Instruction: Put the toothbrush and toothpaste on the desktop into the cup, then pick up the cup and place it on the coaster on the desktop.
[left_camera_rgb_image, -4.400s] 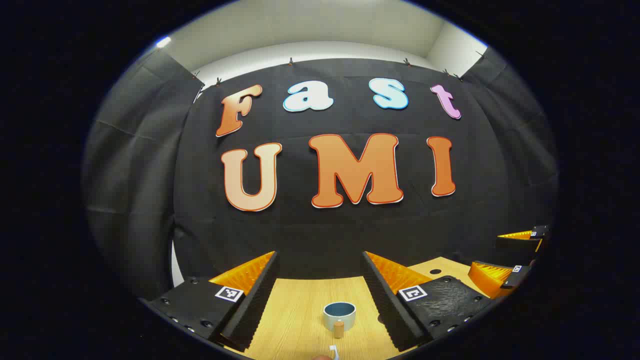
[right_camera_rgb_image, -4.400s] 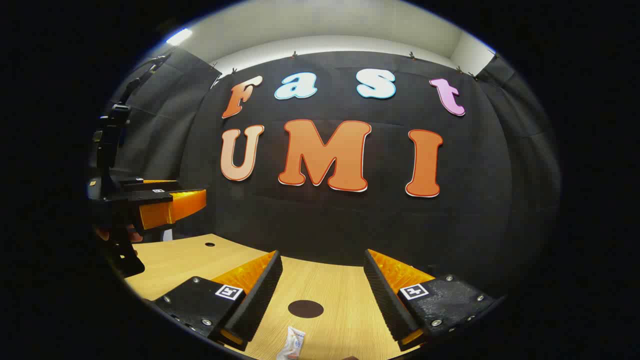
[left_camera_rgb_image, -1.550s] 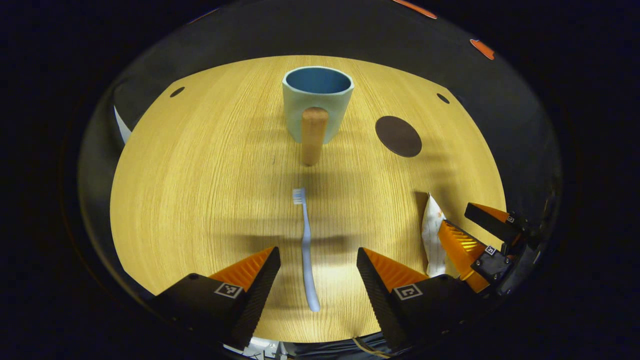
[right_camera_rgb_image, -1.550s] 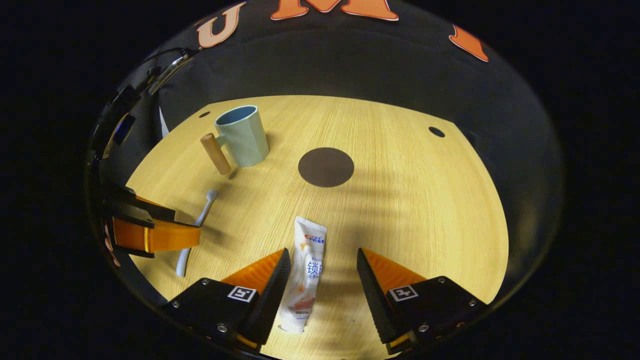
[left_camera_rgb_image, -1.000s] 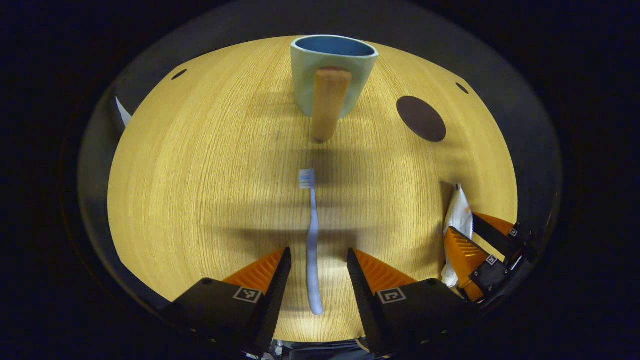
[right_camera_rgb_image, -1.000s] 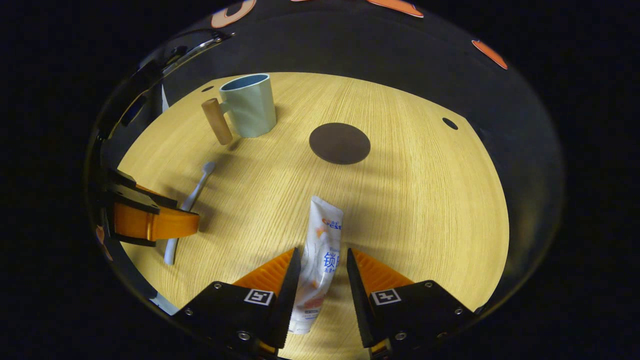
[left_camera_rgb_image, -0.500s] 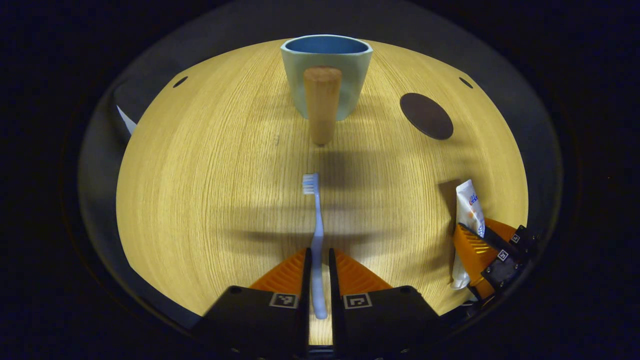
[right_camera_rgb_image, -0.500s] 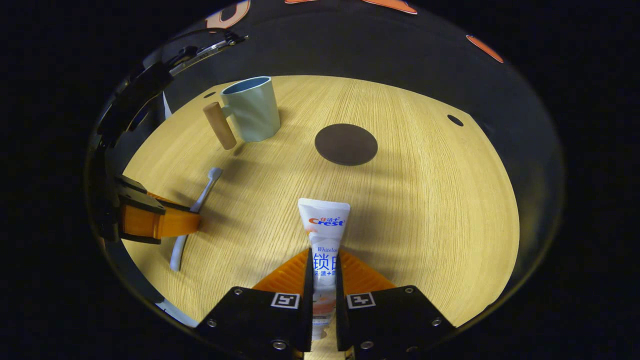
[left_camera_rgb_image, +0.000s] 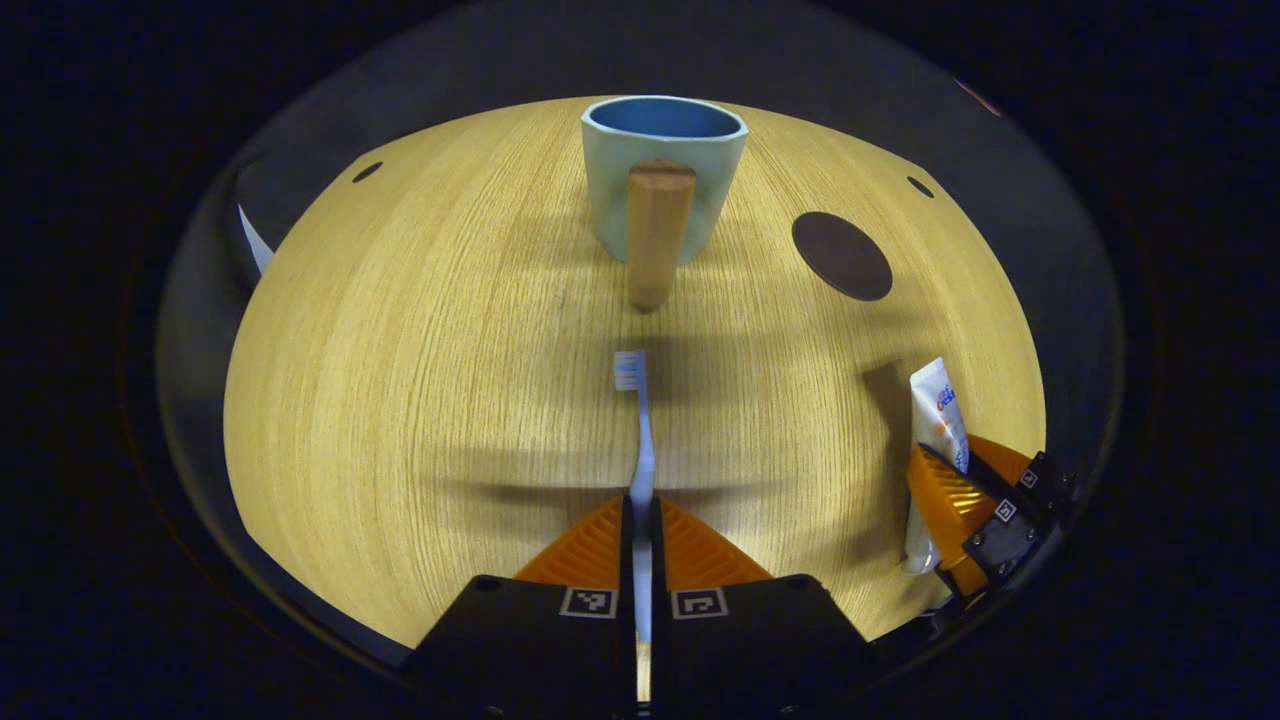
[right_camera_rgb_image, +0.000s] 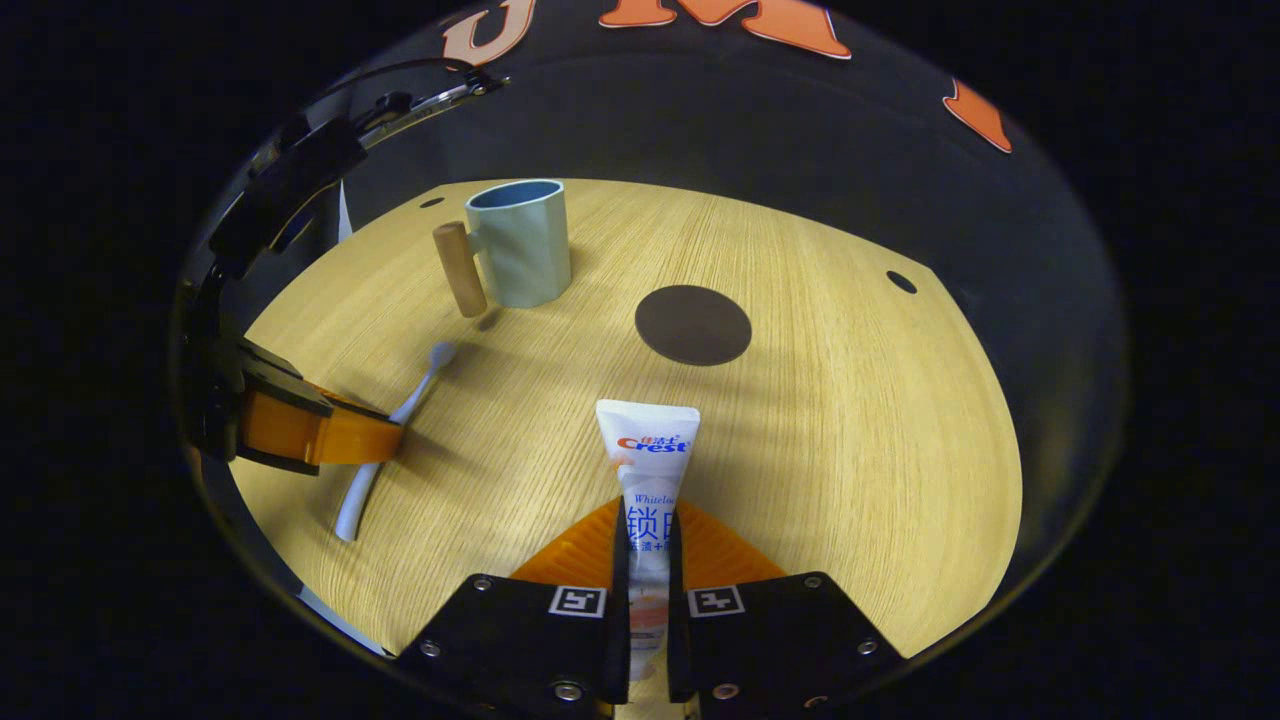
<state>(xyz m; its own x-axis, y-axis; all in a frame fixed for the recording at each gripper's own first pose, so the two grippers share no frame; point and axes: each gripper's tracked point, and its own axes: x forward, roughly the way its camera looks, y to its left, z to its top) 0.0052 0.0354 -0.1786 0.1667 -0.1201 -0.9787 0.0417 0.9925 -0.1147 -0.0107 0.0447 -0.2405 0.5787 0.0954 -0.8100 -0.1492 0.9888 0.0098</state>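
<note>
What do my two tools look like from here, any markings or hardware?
Left tool and right tool match: two wedge-shaped fingers with ribbed faces, each on a block carrying a square black-and-white tag. Screws show on the right tool's blocks.

Print on white toothpaste tube (right_camera_rgb_image: 648, 450), right gripper view: brand word across the flat end, a thin script line under it, then large blue characters running down into the closed fingers of the right gripper (right_camera_rgb_image: 641, 520), lower ones covered. Left gripper view: same tube (left_camera_rgb_image: 937, 400), print too small to make out. Square black-and-white coded tags (right_camera_rgb_image: 577, 601), one on each finger; same on left gripper (left_camera_rgb_image: 641, 505).
</note>
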